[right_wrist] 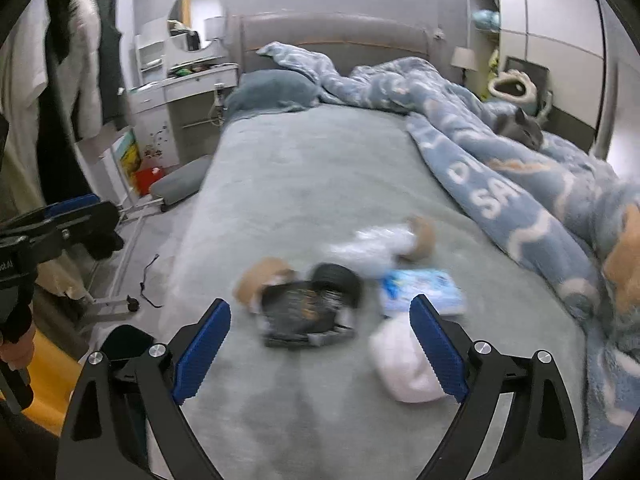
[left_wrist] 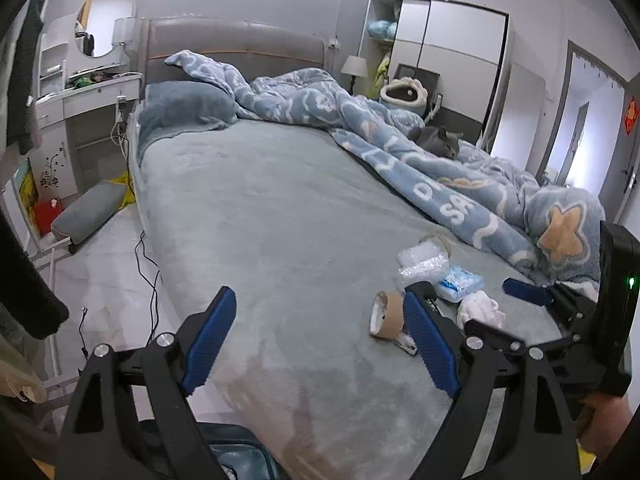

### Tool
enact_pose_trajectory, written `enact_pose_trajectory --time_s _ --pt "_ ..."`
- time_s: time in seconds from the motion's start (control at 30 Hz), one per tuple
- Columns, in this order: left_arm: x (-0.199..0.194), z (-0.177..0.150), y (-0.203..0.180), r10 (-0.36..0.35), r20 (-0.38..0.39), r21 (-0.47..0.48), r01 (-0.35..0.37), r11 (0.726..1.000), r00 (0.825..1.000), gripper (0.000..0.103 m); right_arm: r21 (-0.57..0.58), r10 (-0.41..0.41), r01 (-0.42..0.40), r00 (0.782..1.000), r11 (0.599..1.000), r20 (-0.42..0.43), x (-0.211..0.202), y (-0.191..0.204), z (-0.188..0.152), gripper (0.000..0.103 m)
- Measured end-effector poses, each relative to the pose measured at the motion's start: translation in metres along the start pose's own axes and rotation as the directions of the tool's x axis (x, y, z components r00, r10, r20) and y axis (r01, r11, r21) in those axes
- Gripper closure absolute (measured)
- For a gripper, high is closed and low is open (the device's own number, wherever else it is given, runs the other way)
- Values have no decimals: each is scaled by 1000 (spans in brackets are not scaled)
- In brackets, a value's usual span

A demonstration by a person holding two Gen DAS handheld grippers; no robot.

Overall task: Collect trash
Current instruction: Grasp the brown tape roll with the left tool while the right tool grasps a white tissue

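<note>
A heap of trash lies on the grey-green bed sheet near its foot. It holds a brown tape roll, bubble wrap, a blue tissue pack and a white crumpled wad. My left gripper is open over bare sheet, left of the heap, with nothing between its fingers. My right gripper is also open. Just beyond it lie a black tray, blurred, and the white wad by its right finger. The tissue pack and tape roll lie further off.
A grey cat rests on the blue duvet bunched along the bed's right side. A pillow sits at the headboard. Left of the bed are cables, a padded stool and a dressing table. A dark bin stands below.
</note>
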State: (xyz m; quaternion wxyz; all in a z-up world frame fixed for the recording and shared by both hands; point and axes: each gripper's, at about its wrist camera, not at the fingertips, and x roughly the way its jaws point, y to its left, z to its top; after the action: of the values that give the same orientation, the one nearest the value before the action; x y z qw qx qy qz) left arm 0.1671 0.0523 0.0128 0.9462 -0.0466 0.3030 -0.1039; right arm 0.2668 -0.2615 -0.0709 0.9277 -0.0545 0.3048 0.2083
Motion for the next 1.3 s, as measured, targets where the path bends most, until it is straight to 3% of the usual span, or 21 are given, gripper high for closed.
enact_pose_trajectory --time_s 0.33,0.6,0.63,0.67,0.7,0.87,1.13,1.3 --pt "39 -7 -12 -51 -61 29 52 998 997 16 42 -22 24 999 999 -44 15 -47 -17 10" --pt "62 -9 -24 -98 -92 54 103 993 991 16 90 26 -16 993 996 -115 41 -61 -31 11" --pt "65 -9 -26 -99 -95 61 105 993 991 16 98 27 -16 993 995 -114 41 -62 -32 15" --pt "68 -9 -29 -100 -97 67 107 992 990 16 107 31 -18 993 994 -117 41 -63 -32 27" --pt "70 -9 -30 -102 -99 68 109 992 990 16 119 41 -27 992 993 -121 42 -65 -33 34" --pt "79 -10 -36 -120 -105 49 125 991 987 19 145 56 -38 991 989 -120 38 -72 -37 50" --pt "86 -15 -57 -115 -110 98 126 987 987 25 173 24 -4 994 985 -111 19 -84 -31 52" --pt "92 -15 -62 -96 -117 119 110 987 989 34 216 16 7 994 976 -104 7 -89 -28 52"
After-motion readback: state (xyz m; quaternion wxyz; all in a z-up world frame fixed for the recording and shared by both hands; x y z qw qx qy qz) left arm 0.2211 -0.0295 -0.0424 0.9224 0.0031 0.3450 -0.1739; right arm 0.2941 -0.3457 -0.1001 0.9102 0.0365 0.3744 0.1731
